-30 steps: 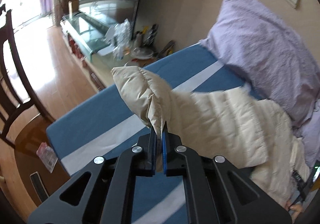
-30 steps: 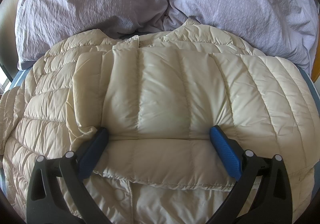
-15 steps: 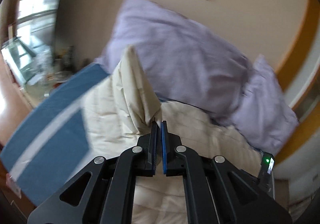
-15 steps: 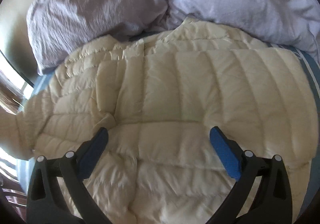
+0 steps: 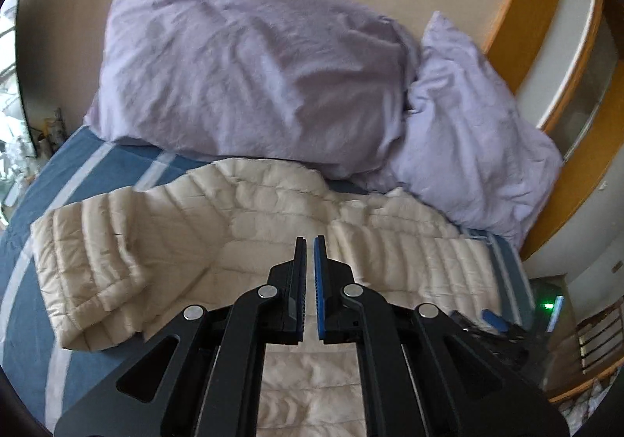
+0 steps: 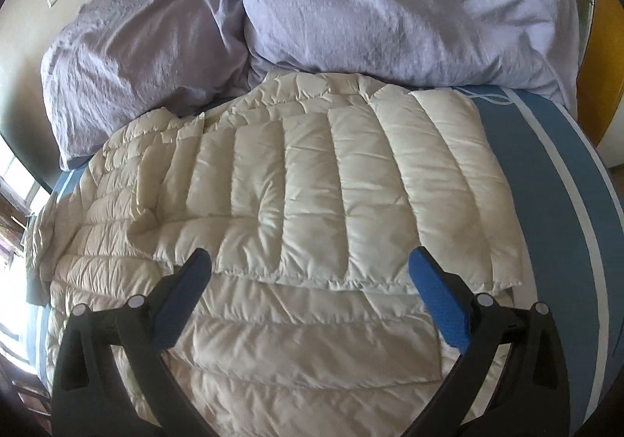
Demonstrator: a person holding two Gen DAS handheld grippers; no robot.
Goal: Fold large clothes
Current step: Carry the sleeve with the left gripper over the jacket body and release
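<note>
A cream quilted down jacket (image 6: pixel 296 203) lies spread on the bed, with its right side folded over the middle. It also shows in the left wrist view (image 5: pixel 273 222), where its left sleeve (image 5: pixel 97 265) lies folded back on the blue sheet. My left gripper (image 5: pixel 309 246) hovers above the jacket with its jaws a narrow gap apart and nothing between them. My right gripper (image 6: pixel 310 265) is wide open and empty above the jacket's folded edge.
Two lilac pillows (image 5: pixel 249 62) (image 6: pixel 390 0) lie against the wall at the head of the bed. The blue sheet with white stripes (image 6: pixel 553 179) shows beside the jacket. A wooden door frame (image 5: pixel 518 12) stands at the right. A small device with a green light (image 5: pixel 550 306) shows at the lower right.
My left gripper carried the sleeve over toward the jacket and let it go; the sleeve now lies on the bed. My right gripper has pulled back a little, still open.
</note>
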